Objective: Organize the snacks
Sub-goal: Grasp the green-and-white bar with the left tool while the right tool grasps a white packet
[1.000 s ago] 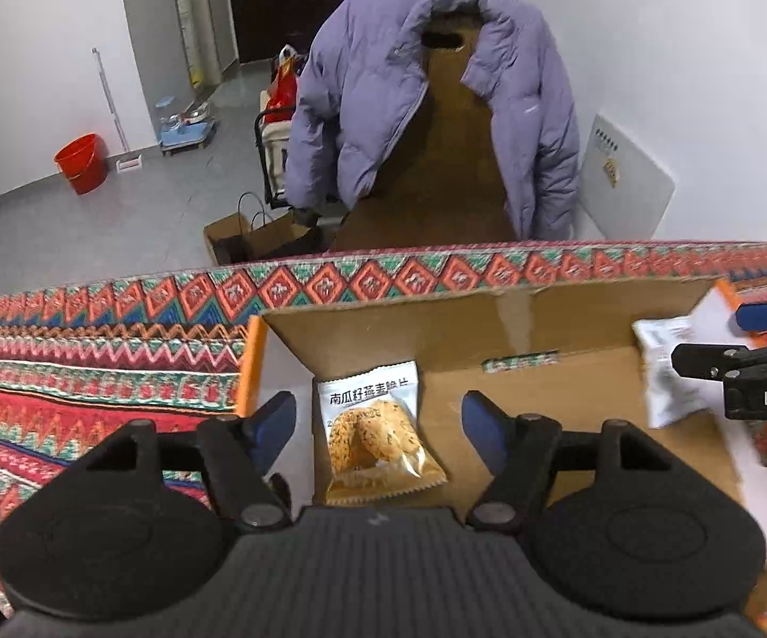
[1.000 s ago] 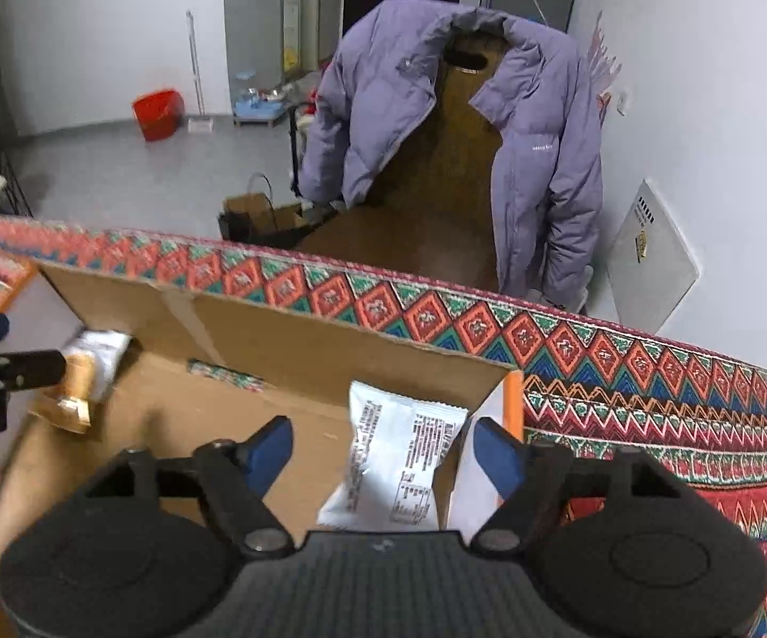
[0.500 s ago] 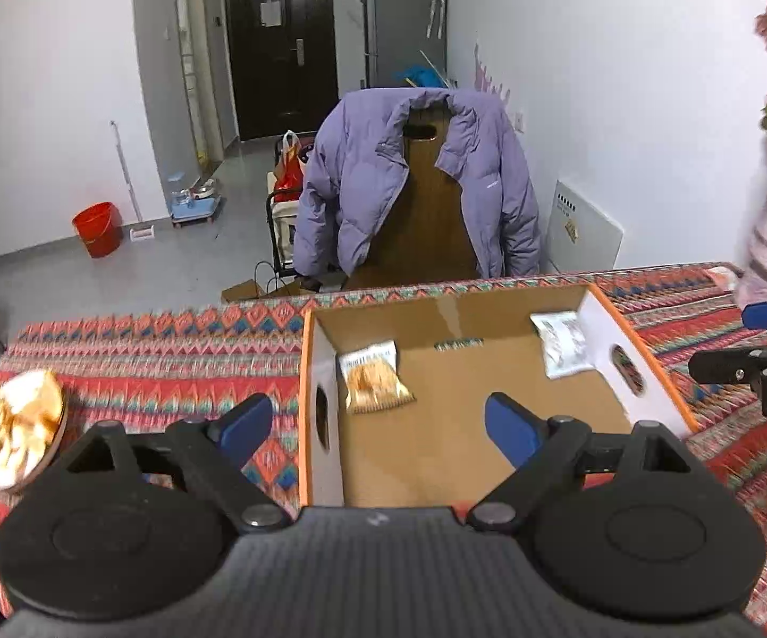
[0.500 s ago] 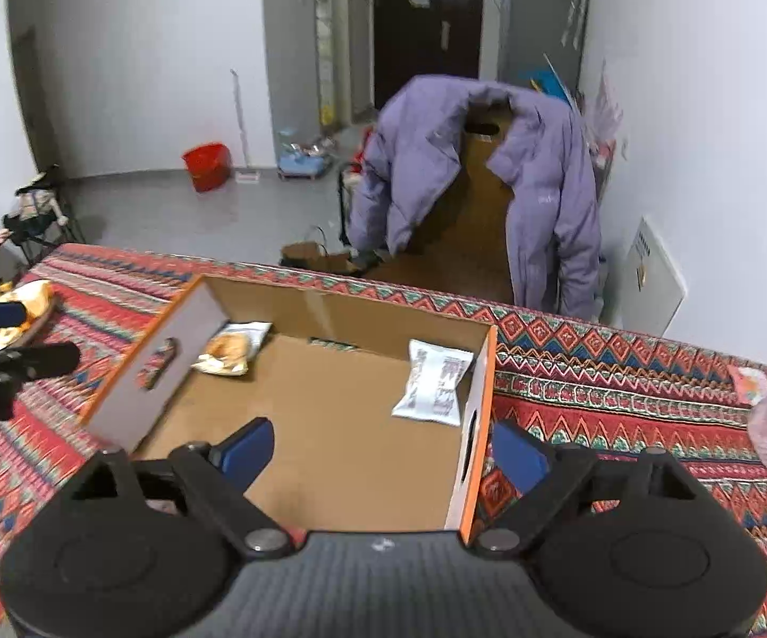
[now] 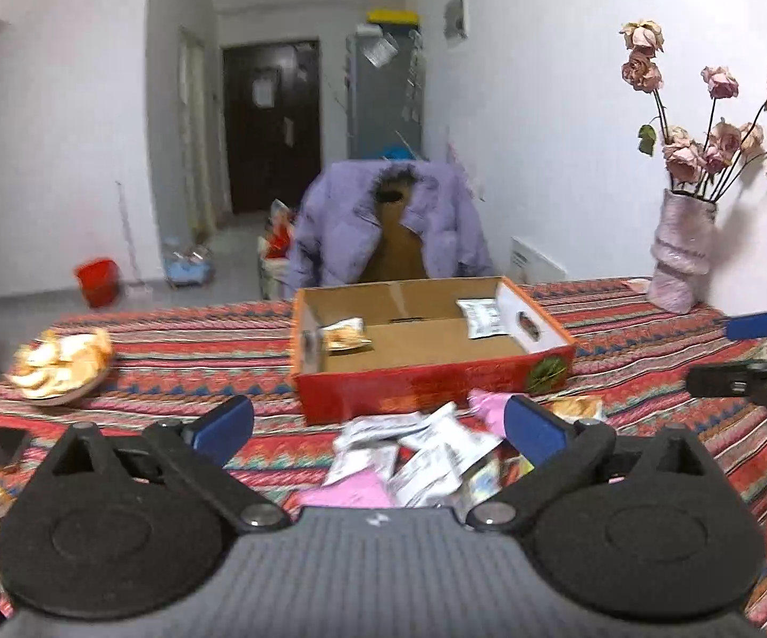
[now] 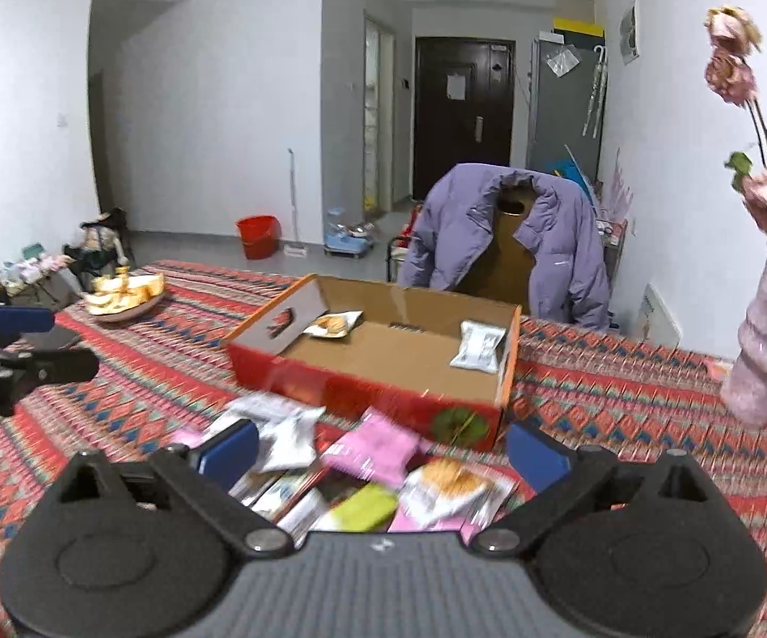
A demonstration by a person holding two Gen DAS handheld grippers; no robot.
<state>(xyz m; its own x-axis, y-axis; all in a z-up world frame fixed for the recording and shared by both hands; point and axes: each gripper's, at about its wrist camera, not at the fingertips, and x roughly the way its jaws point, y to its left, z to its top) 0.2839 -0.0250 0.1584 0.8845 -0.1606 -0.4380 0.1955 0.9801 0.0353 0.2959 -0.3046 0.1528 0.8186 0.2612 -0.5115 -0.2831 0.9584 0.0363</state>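
Both grippers, left gripper (image 5: 378,428) and right gripper (image 6: 380,449), hover level with jaws apart, holding nothing, over the snack pile (image 6: 372,473) near the tablecloth's (image 6: 622,388) front edge, before the box (image 6: 383,367).

The shallow red cardboard box (image 6: 383,372) stands open-topped, its brown floor mostly bare between a biscuit packet (image 6: 333,325) at the far left corner and a white packet (image 6: 478,346) by the right wall. A loose heap of snack packets (image 6: 362,473) crowds the patterned bench (image 6: 622,388) just before it. A pink vase (image 6: 766,340) flanks the right.
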